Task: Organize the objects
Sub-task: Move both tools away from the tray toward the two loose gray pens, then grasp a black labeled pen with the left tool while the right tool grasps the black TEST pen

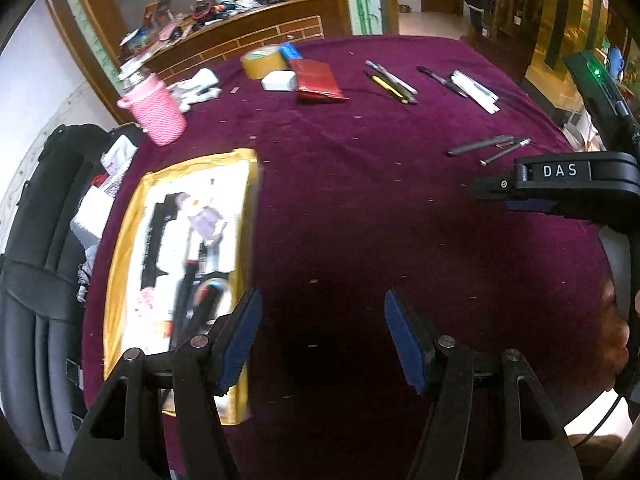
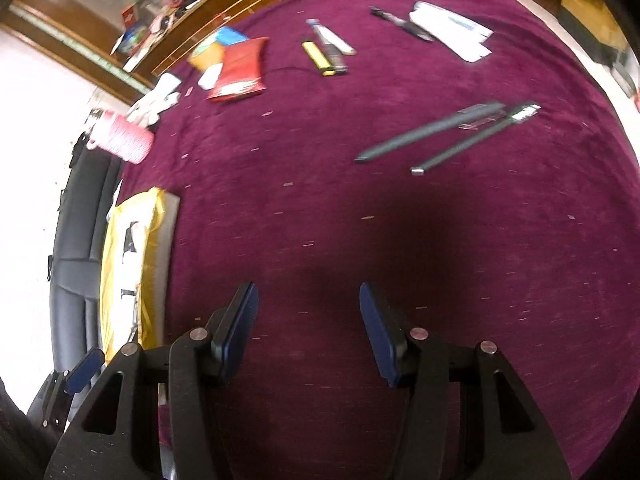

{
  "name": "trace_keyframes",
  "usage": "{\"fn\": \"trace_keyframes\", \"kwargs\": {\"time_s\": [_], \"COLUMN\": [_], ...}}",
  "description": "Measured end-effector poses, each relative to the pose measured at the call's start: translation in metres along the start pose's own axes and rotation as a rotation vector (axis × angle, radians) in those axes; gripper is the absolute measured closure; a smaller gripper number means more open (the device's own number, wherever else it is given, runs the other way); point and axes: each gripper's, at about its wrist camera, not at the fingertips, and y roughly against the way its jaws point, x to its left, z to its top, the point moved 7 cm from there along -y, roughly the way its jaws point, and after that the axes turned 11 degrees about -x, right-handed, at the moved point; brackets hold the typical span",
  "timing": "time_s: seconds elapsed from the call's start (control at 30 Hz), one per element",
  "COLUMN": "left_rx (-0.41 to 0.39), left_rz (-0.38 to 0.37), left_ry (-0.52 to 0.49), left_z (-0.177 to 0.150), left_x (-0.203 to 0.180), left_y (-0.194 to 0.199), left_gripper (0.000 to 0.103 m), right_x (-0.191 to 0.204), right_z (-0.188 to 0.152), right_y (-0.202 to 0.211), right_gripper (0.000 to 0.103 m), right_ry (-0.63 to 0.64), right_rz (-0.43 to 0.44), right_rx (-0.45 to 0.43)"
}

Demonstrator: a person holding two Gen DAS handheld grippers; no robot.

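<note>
I have both tools over the purple tablecloth, tilted down. My left gripper stands open with nothing between its blue pads, and my right gripper is the same, bare cloth in the gap. The things to sort lie ahead: two grey pens side by side to the right, a red packet and a roll of tape at the far edge, a pink cup at far left (blurred in the right view). A yellow-edged box sits just left of my left tool.
</note>
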Motion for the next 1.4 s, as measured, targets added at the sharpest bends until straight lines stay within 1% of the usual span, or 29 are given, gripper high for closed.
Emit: {"fn": "trace_keyframes", "kwargs": {"time_s": [0.17, 0.4, 0.47, 0.67, 0.73, 0.77, 0.87, 0.93, 0.97, 1.0, 1.07, 1.1, 1.17, 1.23, 1.27, 1.3, 1.33, 1.37, 1.4], "left_rx": [0.024, 0.048, 0.059, 0.106, 0.114, 0.118, 0.116, 0.104, 0.098, 0.096, 0.093, 0.092, 0.088, 0.080, 0.072, 0.067, 0.063, 0.059, 0.058], "left_rz": [-0.016, -0.022, -0.022, -0.047, -0.054, -0.055, -0.062, -0.070, -0.071, -0.071, -0.069, -0.072, -0.079, -0.088, -0.091, -0.094, -0.100, -0.114, -0.125], "left_ry": [-0.013, -0.025, -0.017, 0.053, 0.072, 0.083, 0.125, 0.161, 0.182, 0.193, 0.213, 0.222, 0.230, 0.228, 0.224, 0.220, 0.218, 0.218, 0.219], "left_z": [0.007, 0.014, 0.014, 0.003, -0.001, -0.004, -0.007, -0.007, -0.006, -0.005, -0.006, -0.006, -0.006, -0.004, -0.002, 0.000, 0.002, 0.005, 0.008], "left_x": [-0.034, -0.060, -0.063, -0.063, -0.061, -0.060, -0.054, -0.049, -0.046, -0.044, -0.041, -0.041, -0.041, -0.043, -0.043, -0.044, -0.045, -0.046, -0.047], "left_y": [-0.009, -0.020, -0.023, -0.028, -0.029, -0.030, -0.028, -0.026, -0.025, -0.025, -0.025, -0.025, -0.025, -0.025, -0.025, -0.025, -0.026, -0.028, -0.030], "left_gripper": [0.045, 0.045, 0.045, 0.045, 0.045, 0.045, 0.045, 0.045, 0.045, 0.045, 0.045, 0.045, 0.045, 0.045, 0.045, 0.045, 0.045, 0.045, 0.045], "right_x": [-0.041, -0.079, -0.088, -0.121, -0.131, -0.135, -0.139, -0.138, -0.136, -0.132, -0.125, -0.121, -0.113, -0.102, -0.099, -0.099, -0.100, -0.101, -0.102], "right_z": [0.009, 0.024, 0.033, 0.088, 0.103, 0.108, 0.109, 0.103, 0.099, 0.099, 0.101, 0.104, 0.108, 0.110, 0.111, 0.111, 0.109, 0.106, 0.104], "right_y": [0.007, 0.009, 0.010, 0.010, 0.006, 0.001, -0.015, -0.025, -0.030, -0.031, -0.038, -0.043, -0.051, -0.059, -0.058, -0.057, -0.056, -0.054, -0.050], "right_gripper": [0.051, 0.051, 0.051, 0.051, 0.051, 0.051, 0.051, 0.052, 0.050, 0.049, 0.048, 0.048, 0.048, 0.047, 0.048, 0.054, 0.062, 0.067, 0.074], "right_ry": [-0.035, -0.065, -0.063, -0.050, -0.050, -0.056, -0.062, -0.078, -0.089, -0.086, -0.059, -0.034, 0.064, 0.192, 0.219, 0.230, 0.229, 0.228, 0.235], "right_rz": [-0.020, -0.040, -0.049, -0.105, -0.112, -0.107, -0.105, -0.094, -0.082, -0.090, -0.107, -0.133, -0.214, -0.287, -0.299, -0.300, -0.287, -0.265, -0.250], "right_rx": [-0.001, 0.005, -0.005, -0.073, -0.071, -0.054, 0.000, 0.031, 0.046, 0.032, 0.028, 0.029, 0.016, -0.017, -0.037, -0.042, -0.036, -0.042, -0.045]}}
